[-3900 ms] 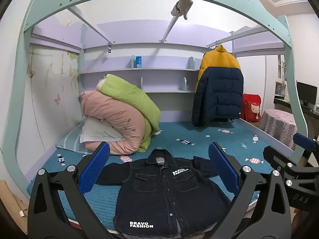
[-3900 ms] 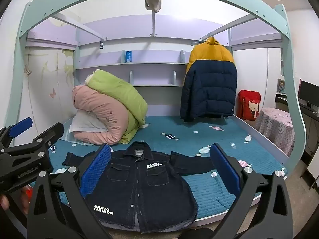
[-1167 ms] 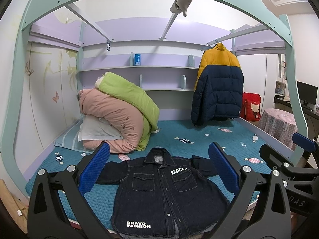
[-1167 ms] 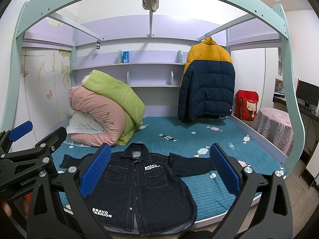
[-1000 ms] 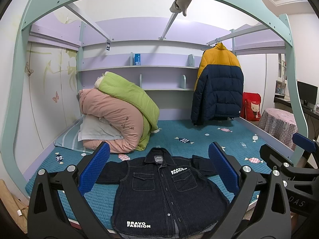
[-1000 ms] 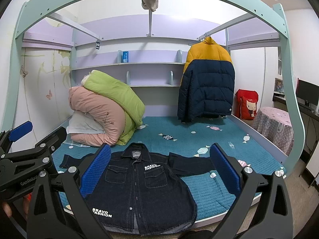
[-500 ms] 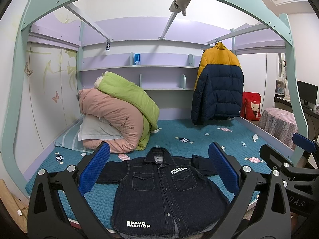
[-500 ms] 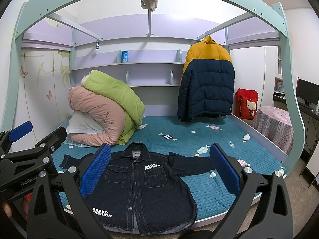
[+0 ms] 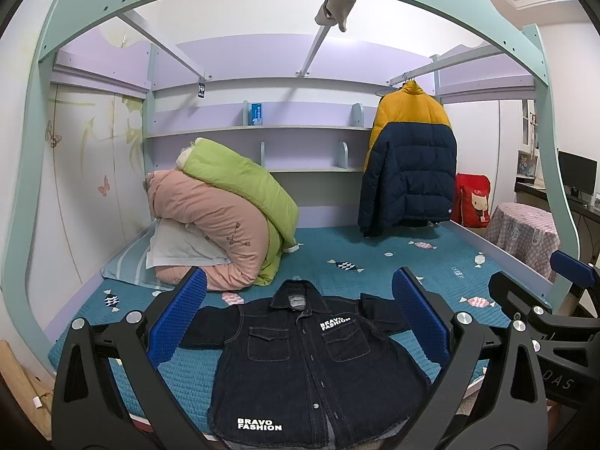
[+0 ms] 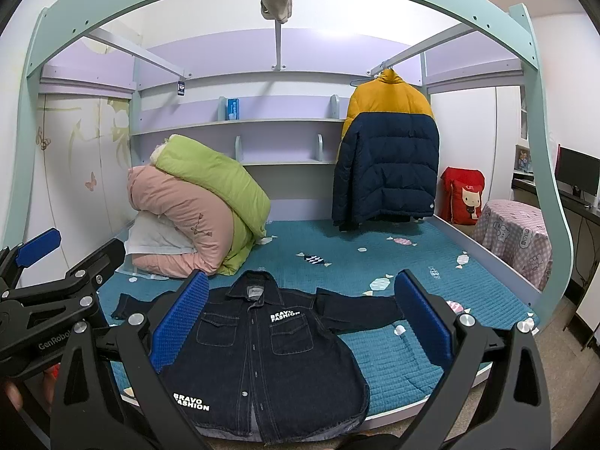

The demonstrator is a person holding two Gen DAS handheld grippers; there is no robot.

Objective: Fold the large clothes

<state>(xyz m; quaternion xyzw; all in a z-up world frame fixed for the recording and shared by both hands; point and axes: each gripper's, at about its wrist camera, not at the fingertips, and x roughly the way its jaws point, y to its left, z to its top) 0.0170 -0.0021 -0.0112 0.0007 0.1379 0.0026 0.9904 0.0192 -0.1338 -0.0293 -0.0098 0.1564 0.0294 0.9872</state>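
Surveying both wrist views, I find the denim jacket (image 9: 311,367) lying flat and face-up on the teal mattress (image 9: 431,262), buttoned, collar pointing away from me toward the hanging puffer coat (image 9: 408,165) and hem overhanging the mattress's near edge. Its long axis, collar to hem, runs straight away from the grippers; the sleeves spread crosswise, one toward the rolled pink and green bedding (image 9: 225,217), the other toward the side where the puffer coat hangs. The left gripper (image 9: 300,322) hangs above the jacket's hem, jaws spread wide and holding nothing, the blue pads framing the garment's chest. The right gripper (image 10: 300,318) is likewise spread wide and empty, also clear of the fabric. In the right view the jacket (image 10: 262,356) sits left of centre and its coat-side sleeve (image 10: 360,311) stretches out between the pads, so I judge that sleeve nearer the right gripper. The bedding-side sleeve (image 10: 131,305) lies just beyond the left gripper's body (image 10: 56,300), so I judge it the left gripper's to take. No fold has been made; the garment is fully spread. I would expect the coming move to bring each sleeve inward across the long axis, each gripper reaching forward and down to its own side.
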